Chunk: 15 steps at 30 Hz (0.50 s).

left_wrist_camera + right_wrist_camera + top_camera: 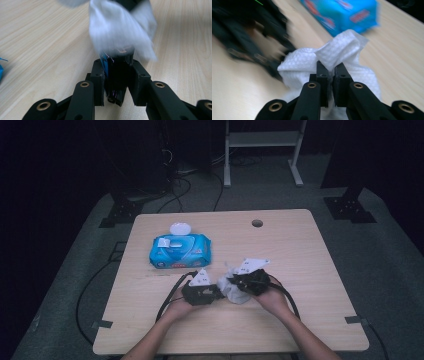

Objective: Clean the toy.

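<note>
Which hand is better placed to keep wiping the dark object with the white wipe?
Right. The right gripper is shut on the white wipe, which drapes over the dark object clamped in the left gripper.

Bare wood lies open across the right half of the table (310, 270) and along its near edge. Behind the hands, the blue wipes pack (180, 251) blocks the left-centre; a small hole (257, 223) sits at the far edge.

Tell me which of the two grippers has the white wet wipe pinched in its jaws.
The right gripper: its jaws are shut on the white wet wipe. The left gripper clamps a dark flat object instead.
</note>
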Tool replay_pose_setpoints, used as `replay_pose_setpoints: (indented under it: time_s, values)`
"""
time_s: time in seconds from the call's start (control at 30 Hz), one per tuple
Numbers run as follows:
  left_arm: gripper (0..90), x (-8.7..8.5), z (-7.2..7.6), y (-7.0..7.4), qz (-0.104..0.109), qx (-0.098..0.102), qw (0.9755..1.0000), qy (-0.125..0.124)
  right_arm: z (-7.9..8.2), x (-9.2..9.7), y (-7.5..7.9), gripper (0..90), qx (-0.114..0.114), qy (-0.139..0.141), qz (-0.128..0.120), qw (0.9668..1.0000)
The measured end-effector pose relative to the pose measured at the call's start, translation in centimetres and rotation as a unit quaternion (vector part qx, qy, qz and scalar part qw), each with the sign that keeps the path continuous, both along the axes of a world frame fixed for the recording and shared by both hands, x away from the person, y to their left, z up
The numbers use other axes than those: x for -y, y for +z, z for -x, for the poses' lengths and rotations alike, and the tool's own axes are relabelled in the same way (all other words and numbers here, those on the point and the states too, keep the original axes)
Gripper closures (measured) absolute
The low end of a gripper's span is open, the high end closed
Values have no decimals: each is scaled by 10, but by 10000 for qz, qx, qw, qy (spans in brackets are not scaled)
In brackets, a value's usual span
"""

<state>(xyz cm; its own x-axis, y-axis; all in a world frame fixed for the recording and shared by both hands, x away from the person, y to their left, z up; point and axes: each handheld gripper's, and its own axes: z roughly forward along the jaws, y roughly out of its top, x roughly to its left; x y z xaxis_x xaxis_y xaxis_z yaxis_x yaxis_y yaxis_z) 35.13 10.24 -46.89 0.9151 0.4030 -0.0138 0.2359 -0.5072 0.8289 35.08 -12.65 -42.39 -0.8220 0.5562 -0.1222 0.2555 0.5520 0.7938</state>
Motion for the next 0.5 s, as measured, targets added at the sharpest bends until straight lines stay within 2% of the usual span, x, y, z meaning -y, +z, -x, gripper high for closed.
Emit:
replay_pose_setpoints:
  time_s: [0.07,0.13,0.17,0.27,0.33,0.4,0.5]
  values:
    - [691,0,0,0,-14,9,10000,-8,-2,11,-1,840,12,-166,-76,9998]
    - [690,1,-1,0,0,-45,10000,-42,-1,13,0,840,72,-233,-85,9997]
    - [686,1,-1,0,34,-120,9999,-73,1,10,0,840,63,-182,-143,9997]
    - [683,2,0,0,-25,-93,9999,-68,8,-8,0,839,21,134,-270,9995]
    - [686,2,-1,1,-60,-83,9999,-54,13,-21,-1,833,34,400,-195,9990]
    - [690,2,-1,2,-92,-70,9999,-49,15,-26,0,833,230,483,15,9986]
    - [692,1,-1,1,-65,-54,10000,-35,11,-13,1,833,87,306,-64,9995]
